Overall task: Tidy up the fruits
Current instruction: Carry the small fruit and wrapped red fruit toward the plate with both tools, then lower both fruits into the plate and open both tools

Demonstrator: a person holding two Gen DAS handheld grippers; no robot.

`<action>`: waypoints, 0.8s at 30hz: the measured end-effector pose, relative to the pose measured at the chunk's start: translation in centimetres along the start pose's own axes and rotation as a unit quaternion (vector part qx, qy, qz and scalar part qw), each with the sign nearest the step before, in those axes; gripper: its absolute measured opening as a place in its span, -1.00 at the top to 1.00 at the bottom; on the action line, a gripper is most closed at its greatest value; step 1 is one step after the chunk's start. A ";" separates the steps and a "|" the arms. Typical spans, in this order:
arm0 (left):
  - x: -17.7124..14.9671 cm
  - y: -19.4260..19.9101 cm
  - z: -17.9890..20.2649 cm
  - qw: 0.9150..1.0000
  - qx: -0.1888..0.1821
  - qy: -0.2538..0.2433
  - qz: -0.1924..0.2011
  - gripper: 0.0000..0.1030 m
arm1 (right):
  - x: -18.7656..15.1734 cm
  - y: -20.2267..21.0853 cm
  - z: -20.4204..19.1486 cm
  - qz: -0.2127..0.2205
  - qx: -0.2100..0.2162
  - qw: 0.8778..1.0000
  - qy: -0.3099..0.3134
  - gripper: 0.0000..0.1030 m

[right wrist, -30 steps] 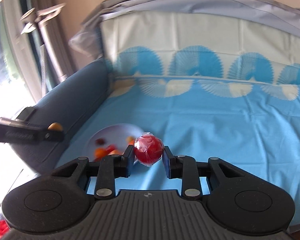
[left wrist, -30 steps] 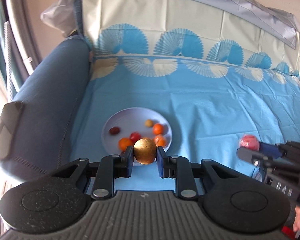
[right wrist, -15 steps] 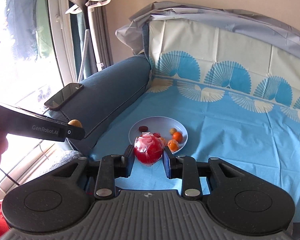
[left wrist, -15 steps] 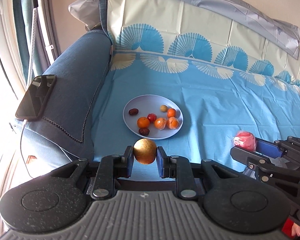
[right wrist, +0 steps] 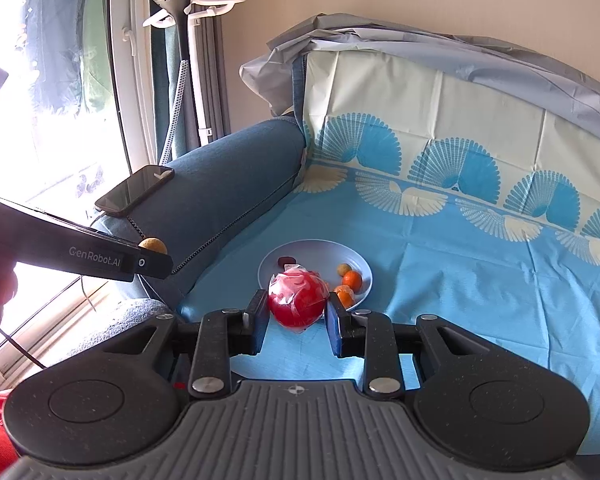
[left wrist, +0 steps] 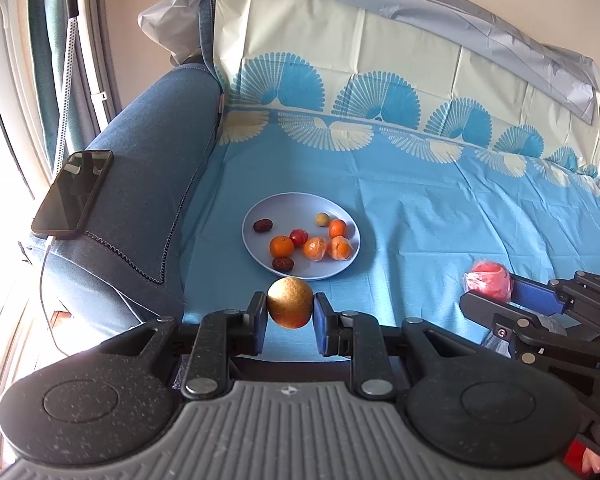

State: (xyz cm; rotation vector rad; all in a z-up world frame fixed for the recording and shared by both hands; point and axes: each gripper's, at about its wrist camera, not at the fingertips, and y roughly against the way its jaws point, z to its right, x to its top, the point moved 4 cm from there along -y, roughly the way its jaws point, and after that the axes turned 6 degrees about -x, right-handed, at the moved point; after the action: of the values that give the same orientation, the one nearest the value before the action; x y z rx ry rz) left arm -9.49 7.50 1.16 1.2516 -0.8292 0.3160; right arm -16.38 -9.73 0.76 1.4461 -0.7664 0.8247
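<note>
Phone [left wrist: 73, 195] lies at left of frame on the sofa armrest [left wrist: 148, 184], clear of your work. Left gripper [left wrist: 291, 316] is clamped on a golden-brown round fruit [left wrist: 290, 302], held at lower centre short of the plate [left wrist: 260, 254], likely for delivery. Plate carries mandarins [left wrist: 282, 247], two dark dates, a small red fruit and a yellowish one. Right gripper [right wrist: 297, 316] pinches a plastic-wrapped red apple [right wrist: 297, 298], lower right in the left view.

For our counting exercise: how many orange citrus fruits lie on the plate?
4, all on the plate: one left of centre, one at the back right, two side by side nearer the front. None seem hidden.
</note>
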 end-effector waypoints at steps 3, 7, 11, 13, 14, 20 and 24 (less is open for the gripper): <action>0.1 -0.5 -0.2 1.000 -0.002 -0.002 -0.004 0.49 | 0.0 -0.1 0.0 -0.002 0.000 1.000 0.001 0.39; 0.0 -1.0 -0.2 1.000 -0.003 -0.001 -0.011 0.49 | 0.0 -0.5 -0.1 -0.008 0.000 1.000 0.000 0.39; -0.1 -1.8 -0.3 1.000 -0.004 0.000 -0.020 0.49 | 0.0 -1.0 0.1 -0.015 0.002 1.000 -0.001 0.39; 0.0 -2.3 -0.5 1.000 -0.005 0.000 -0.026 0.49 | -0.1 -1.4 0.1 -0.020 0.002 1.000 -0.001 0.39; 0.1 -2.6 -0.6 1.000 -0.005 0.000 -0.028 0.49 | -0.1 -1.7 0.1 -0.023 0.002 1.000 -0.001 0.39; 1.4 -5.1 -1.3 0.999 -0.003 -0.004 -0.041 0.49 | 0.2 -4.1 0.6 -0.039 -0.003 0.999 -0.003 0.39; 3.1 -7.7 -1.7 0.999 -0.005 -0.009 -0.051 0.49 | 0.5 -7.2 1.0 -0.054 -0.006 0.998 -0.011 0.39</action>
State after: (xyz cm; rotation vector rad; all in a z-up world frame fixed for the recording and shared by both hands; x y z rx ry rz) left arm -1.92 5.92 -2.22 1.2843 -0.7779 0.2189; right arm -9.92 -10.46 -2.57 1.4750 -0.7029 0.7212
